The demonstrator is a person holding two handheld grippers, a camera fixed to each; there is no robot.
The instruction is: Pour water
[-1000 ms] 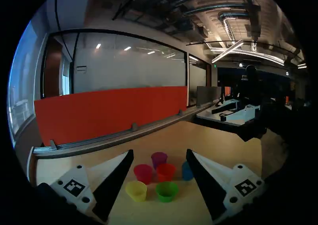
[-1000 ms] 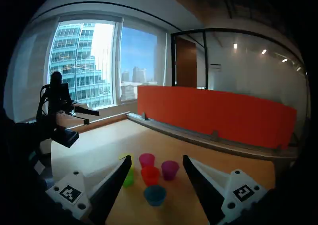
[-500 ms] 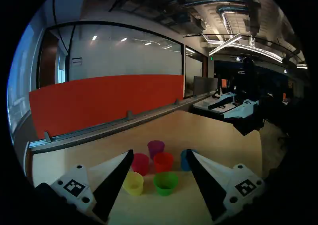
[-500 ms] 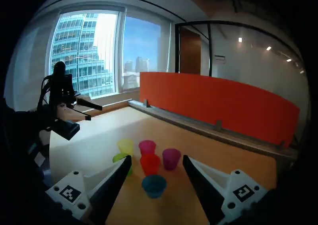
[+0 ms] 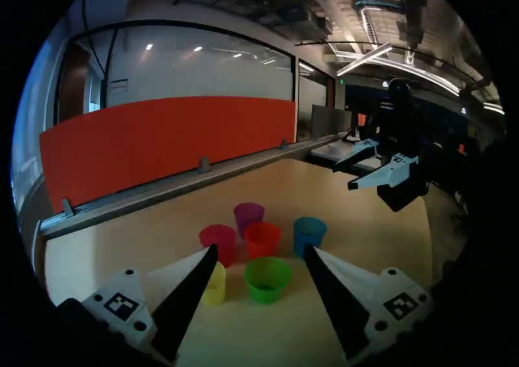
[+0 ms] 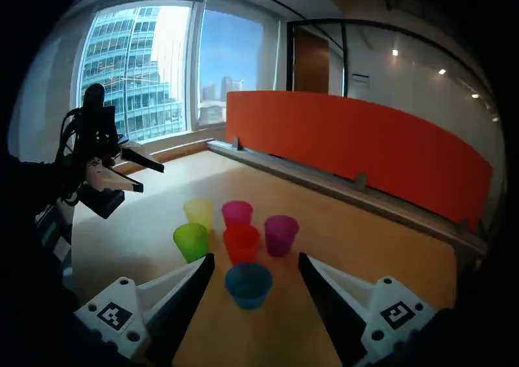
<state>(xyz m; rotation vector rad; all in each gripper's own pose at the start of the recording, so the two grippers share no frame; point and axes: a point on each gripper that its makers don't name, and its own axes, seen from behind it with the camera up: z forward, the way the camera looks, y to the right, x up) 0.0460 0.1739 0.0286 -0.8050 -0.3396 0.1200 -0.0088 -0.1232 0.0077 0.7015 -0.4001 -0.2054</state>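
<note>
Left gripper (image 5: 259, 248): jaws wide apart, empty, framing the green cup (image 5: 266, 279); six cups (image 6: 241, 240) clustered on the table (image 6: 363, 250), within both grippers' reach; right gripper (image 6: 255, 257): equally spread, empty, framing the blue cup (image 6: 248, 286), probably for grasping.

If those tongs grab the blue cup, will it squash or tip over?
The blue cup looks like thin plastic, so it is probably light and may flex under a squeeze. Its base is narrower than its rim, so a push could tip it.
</note>
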